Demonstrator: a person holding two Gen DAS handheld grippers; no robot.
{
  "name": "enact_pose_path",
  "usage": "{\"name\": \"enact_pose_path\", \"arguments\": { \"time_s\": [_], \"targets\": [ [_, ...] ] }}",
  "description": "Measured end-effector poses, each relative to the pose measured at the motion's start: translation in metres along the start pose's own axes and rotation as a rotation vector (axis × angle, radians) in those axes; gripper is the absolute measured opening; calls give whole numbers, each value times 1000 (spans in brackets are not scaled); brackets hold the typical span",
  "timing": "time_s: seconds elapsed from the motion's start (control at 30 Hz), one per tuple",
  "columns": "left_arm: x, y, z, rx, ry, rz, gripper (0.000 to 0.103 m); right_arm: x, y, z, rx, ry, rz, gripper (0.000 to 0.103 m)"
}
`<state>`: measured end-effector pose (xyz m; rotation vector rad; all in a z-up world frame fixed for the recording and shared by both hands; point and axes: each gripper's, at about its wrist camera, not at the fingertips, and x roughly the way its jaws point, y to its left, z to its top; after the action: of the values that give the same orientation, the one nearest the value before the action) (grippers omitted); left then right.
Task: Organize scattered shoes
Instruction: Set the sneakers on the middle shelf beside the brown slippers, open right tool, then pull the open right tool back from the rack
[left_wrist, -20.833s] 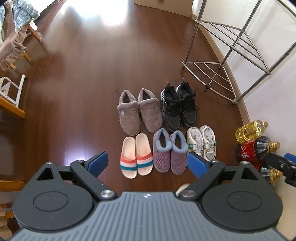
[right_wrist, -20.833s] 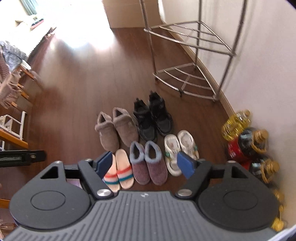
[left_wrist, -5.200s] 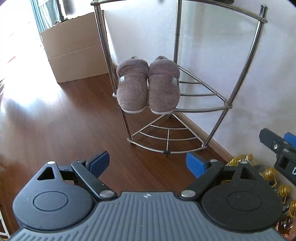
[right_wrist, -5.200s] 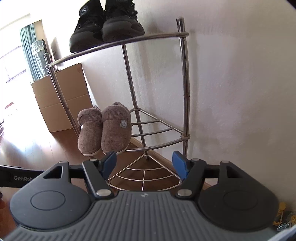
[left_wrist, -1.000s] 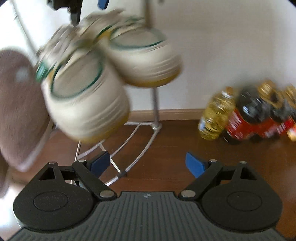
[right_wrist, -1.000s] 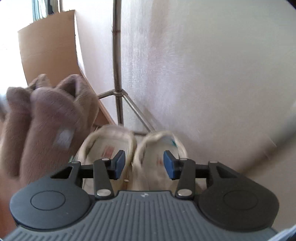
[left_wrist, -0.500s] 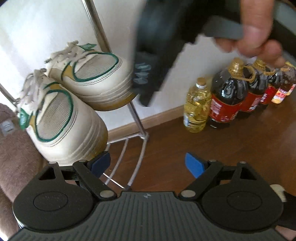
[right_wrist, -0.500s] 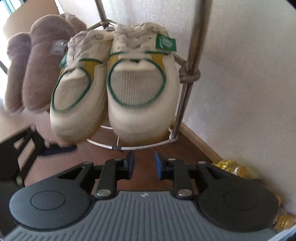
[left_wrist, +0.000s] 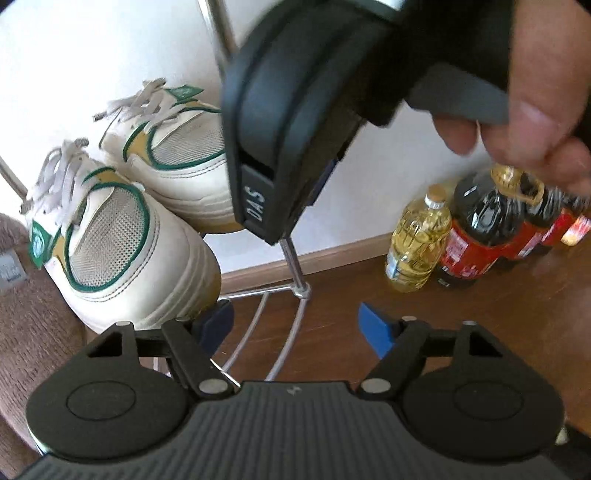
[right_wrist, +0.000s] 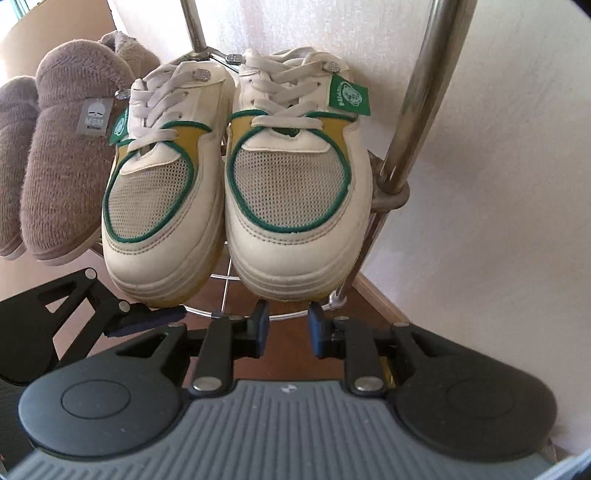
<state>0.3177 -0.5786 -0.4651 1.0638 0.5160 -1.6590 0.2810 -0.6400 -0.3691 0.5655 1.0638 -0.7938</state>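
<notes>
The cream leather-and-mesh sneakers with green piping (right_wrist: 236, 184) are sitting on the chrome wire rack (right_wrist: 413, 107), fuzzy brown slippers (right_wrist: 62, 166) at 9 o'clock. The right gripper (right_wrist: 284, 328) is hovering with jaws nearly clenched, grasping nothing; the left gripper (left_wrist: 295, 325) is spread wide, empty.

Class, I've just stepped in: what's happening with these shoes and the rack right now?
A person is tidying shoes onto a metal corner rack using two handheld grippers. The white sneakers with green trim sit side by side on a shelf, next to the brown slippers. The right gripper hovers just below the sneakers' toes, fingers narrowly apart and holding nothing. The left gripper is open and empty. Bottles stand on the floor by the wall.
</notes>
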Motion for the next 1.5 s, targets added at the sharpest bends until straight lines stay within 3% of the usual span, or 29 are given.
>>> {"name": "enact_pose_path", "arguments": {
  "time_s": [0.1, 0.23, 0.3, 0.37, 0.43, 0.47, 0.53, 0.67, 0.8, 0.93, 1.17, 1.5],
  "targets": [
    [-1, -3, -4, -8, 2, 19, 81, 9, -4, -14, 6, -18, 17, 21],
    [-13, -1, -9, -130, 42, 8, 85, -9, -9, -36, 19, -61, 52, 25],
    [-22, 4, -14, -206, 76, 12, 85, -25, -17, -54, 52, -83, 51, 42],
    [-36, 10, -27, -336, 135, 29, 85, -41, -24, -66, 84, -102, 52, 47],
    [-65, 16, -41, -503, 208, 76, 85, -58, -32, -80, 130, -121, 66, 51],
    [-79, 16, -43, -561, 228, 100, 85, -66, -35, -87, 152, -127, 74, 58],
    [-109, 10, -40, -645, 246, 147, 85, -93, -35, -107, 175, -127, 90, 62],
    [-181, -3, -20, -778, 289, 261, 85, -143, -32, -117, 196, -143, 155, 64],
    [-270, -24, 8, -938, 231, 363, 88, -221, -23, -112, 148, -216, 169, 74],
    [-315, -37, 23, -967, 191, 402, 88, -281, -27, -114, 65, -294, 165, 80],
    [-381, -54, 42, -960, 137, 469, 88, -318, -22, -125, 52, -321, 184, 80],
    [-438, -70, 9, -919, 108, 432, 88, -348, 25, -167, 79, -328, 122, 81]
  ]
}}
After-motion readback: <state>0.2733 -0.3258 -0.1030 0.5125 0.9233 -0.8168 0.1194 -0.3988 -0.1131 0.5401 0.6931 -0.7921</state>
